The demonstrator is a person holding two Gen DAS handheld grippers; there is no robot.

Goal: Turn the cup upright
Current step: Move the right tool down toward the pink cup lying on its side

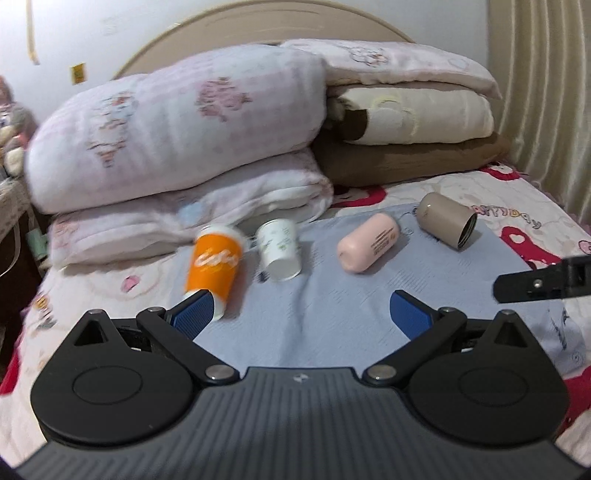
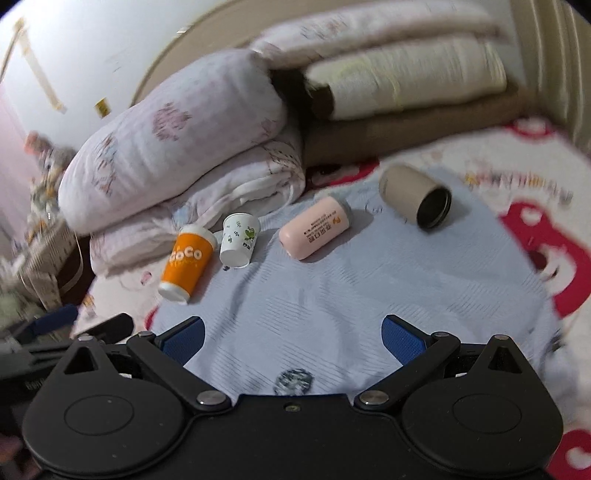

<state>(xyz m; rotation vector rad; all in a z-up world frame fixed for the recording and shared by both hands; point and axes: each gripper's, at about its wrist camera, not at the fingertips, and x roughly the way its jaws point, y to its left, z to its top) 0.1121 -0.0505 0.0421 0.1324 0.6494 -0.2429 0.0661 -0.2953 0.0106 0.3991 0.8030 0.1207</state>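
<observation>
A: Where does the left wrist view sit?

B: Low over the bed, just behind its own tool, facing the far headboard.

A: And the right wrist view?

B: Slightly higher, tilted, facing the same way from further right. Both share the blue cloth, the four cups in a row and the folded quilts.

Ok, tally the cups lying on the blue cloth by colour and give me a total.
Orange cup: 1
White cup: 1
Pink cup: 1
Beige cup: 1
Total: 4, all on their sides on the blue cloth.
</observation>
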